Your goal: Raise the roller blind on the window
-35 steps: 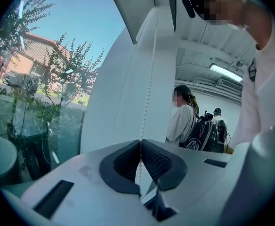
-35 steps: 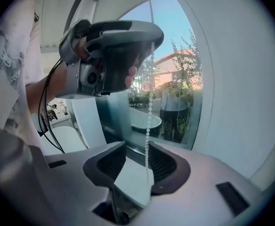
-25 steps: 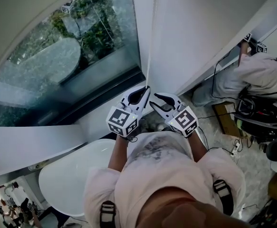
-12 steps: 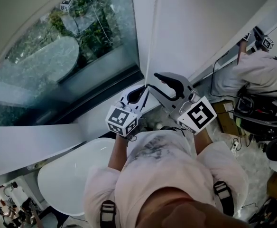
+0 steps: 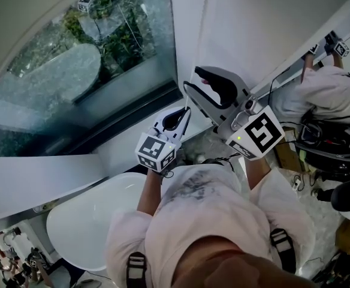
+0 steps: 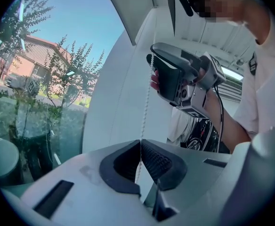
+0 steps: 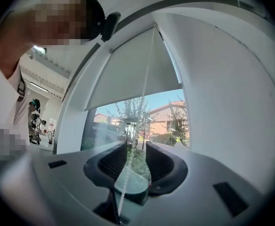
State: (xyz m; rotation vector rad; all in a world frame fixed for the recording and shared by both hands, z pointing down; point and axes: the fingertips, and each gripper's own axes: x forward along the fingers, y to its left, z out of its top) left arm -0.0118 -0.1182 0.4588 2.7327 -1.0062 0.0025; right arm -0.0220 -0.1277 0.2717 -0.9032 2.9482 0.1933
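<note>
Left tool (image 5: 186, 110) pinched the bead chain (image 6: 145, 107). Right tool (image 5: 191, 78) at 1 o'clock stood spread around it, jaws just narrowing

The left gripper (image 5: 186, 111) pinches the bead chain (image 5: 200, 35) beside the window glass (image 5: 73, 71). Above it, the right gripper (image 5: 190, 77) straddles the bead chain, its jaws apart but just narrowed slightly.

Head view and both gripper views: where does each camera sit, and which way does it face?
Head view: on the person's head, looking steeply down at left gripper, right gripper and window; chest, forearms show.
Left gripper view: on that gripper, looking upward; jaws shut on bead chain; right forearm shows.
Right gripper view: looking up at roller blind; chain between open jaws, just closing slightly; shoulder shows.
Shared: the chain, in all three.
</note>
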